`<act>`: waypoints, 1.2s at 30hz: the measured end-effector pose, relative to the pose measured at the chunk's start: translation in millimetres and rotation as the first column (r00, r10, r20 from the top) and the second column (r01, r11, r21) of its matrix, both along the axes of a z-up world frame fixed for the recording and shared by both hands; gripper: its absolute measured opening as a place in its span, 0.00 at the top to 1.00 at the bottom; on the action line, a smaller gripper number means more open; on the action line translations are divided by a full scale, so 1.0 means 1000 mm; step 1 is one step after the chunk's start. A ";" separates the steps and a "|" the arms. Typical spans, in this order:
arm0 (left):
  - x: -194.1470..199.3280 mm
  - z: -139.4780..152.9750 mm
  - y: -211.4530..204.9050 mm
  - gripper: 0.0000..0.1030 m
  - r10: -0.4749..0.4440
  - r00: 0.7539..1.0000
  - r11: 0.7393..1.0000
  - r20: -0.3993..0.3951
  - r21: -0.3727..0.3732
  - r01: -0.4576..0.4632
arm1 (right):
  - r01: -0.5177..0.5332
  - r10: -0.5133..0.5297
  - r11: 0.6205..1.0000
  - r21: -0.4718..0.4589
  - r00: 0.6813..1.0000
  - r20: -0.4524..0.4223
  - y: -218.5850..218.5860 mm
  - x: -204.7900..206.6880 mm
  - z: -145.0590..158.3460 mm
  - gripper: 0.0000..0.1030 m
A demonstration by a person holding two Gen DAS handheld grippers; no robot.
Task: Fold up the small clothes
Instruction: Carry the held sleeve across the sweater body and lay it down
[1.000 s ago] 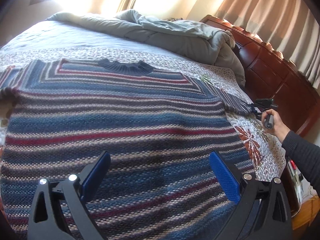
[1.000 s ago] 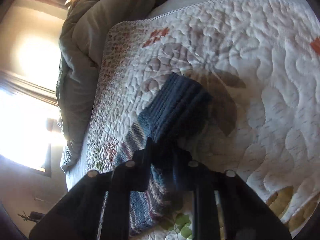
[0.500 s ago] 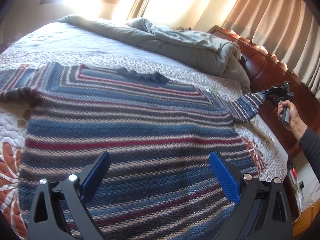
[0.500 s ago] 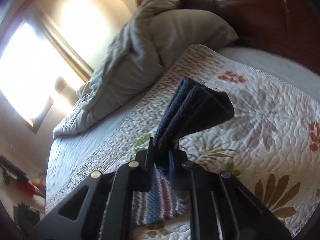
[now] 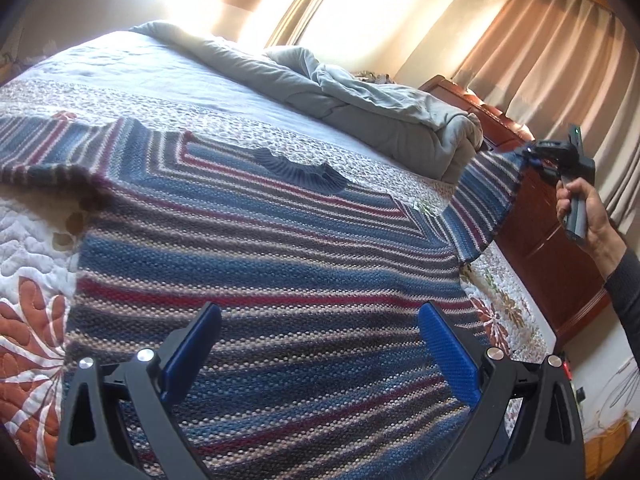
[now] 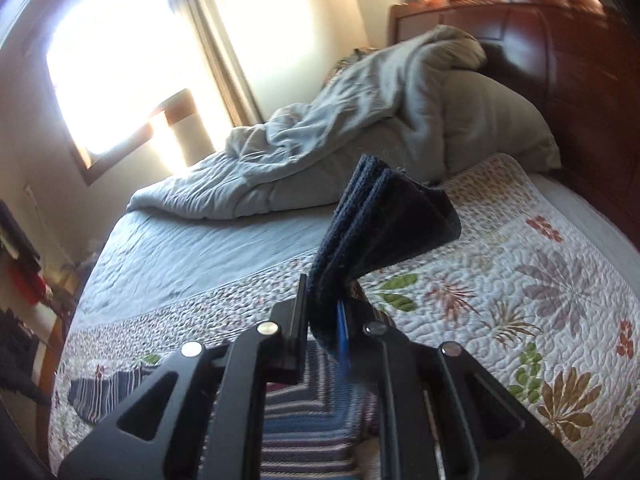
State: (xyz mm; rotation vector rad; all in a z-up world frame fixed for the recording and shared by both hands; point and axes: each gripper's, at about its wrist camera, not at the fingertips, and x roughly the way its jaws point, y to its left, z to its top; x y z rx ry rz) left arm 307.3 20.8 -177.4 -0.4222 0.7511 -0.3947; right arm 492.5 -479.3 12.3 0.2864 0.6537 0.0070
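A bed [image 5: 132,64] with a dark wooden headboard [image 6: 580,60] carries a flower-patterned quilt [image 6: 520,280]. A striped sweater [image 5: 260,272] lies flat on the quilt, straight under the left claw [image 5: 318,354] and reaching ahead of it. Beyond the sweater, a grey duvet [image 5: 360,108] is bunched up against the headboard.

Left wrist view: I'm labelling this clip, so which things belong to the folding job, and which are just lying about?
Job:
striped sweater
its sleeve cuff, clamped in the right claw
left claw, open

Lying about:
grey duvet
floral quilt
headboard
curtains
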 end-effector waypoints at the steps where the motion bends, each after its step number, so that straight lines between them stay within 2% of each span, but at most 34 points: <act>1: 0.000 0.000 0.004 0.04 0.002 1.000 1.000 -0.002 -0.009 -0.002 | -0.019 0.019 1.000 -0.018 1.000 0.000 0.017 0.002 0.003 0.89; 9: 0.002 0.005 0.024 0.04 0.025 1.000 0.999 0.000 -0.046 -0.025 | -0.125 0.121 0.985 -0.116 0.992 -0.039 0.121 0.019 0.001 0.89; 14: 0.005 0.006 0.036 0.04 0.046 0.999 0.998 0.001 -0.046 -0.046 | -0.211 0.197 0.953 -0.217 0.977 -0.086 0.201 0.022 -0.020 0.90; 18: 0.007 0.006 0.049 0.04 0.063 0.998 0.995 -0.006 -0.073 -0.063 | -0.275 0.242 0.909 -0.312 0.960 -0.142 0.258 0.021 -0.056 0.90; 19: 0.007 0.006 0.052 0.04 0.066 0.998 0.995 -0.006 -0.079 -0.067 | -0.301 0.257 0.886 -0.352 0.952 -0.166 0.276 0.020 -0.074 0.90; 24: 0.006 0.006 0.061 0.04 0.076 0.997 0.992 -0.007 -0.096 -0.076 | -0.378 0.278 0.814 -0.441 0.920 -0.275 0.330 0.015 -0.142 0.90; 26: 0.007 0.004 0.062 0.04 0.076 0.997 0.992 -0.012 -0.099 -0.077 | -0.417 0.288 0.769 -0.485 0.903 -0.319 0.352 0.010 -0.176 0.90; 30: 0.007 0.000 0.062 0.04 0.072 0.997 0.993 -0.022 -0.093 -0.074 | -0.474 0.304 0.708 -0.523 0.873 -0.381 0.381 -0.001 -0.225 0.89; 31: 0.007 -0.001 0.062 0.04 0.072 0.997 0.993 -0.025 -0.089 -0.074 | -0.490 0.316 0.701 -0.518 0.865 -0.390 0.386 -0.004 -0.230 0.86; 33: 0.009 -0.003 0.064 0.04 0.077 0.997 0.993 -0.031 -0.087 -0.080 | -0.517 0.352 0.707 -0.482 0.849 -0.394 0.392 -0.013 -0.232 0.78; 35: 0.010 -0.004 0.067 0.04 0.087 0.996 0.991 -0.034 -0.095 -0.089 | -0.508 0.390 0.784 -0.357 0.850 -0.353 0.381 -0.022 -0.216 0.74; 36: 0.010 -0.004 0.069 0.04 0.092 0.995 0.990 -0.037 -0.106 -0.095 | -0.487 0.401 0.827 -0.280 0.861 -0.313 0.369 -0.028 -0.206 0.67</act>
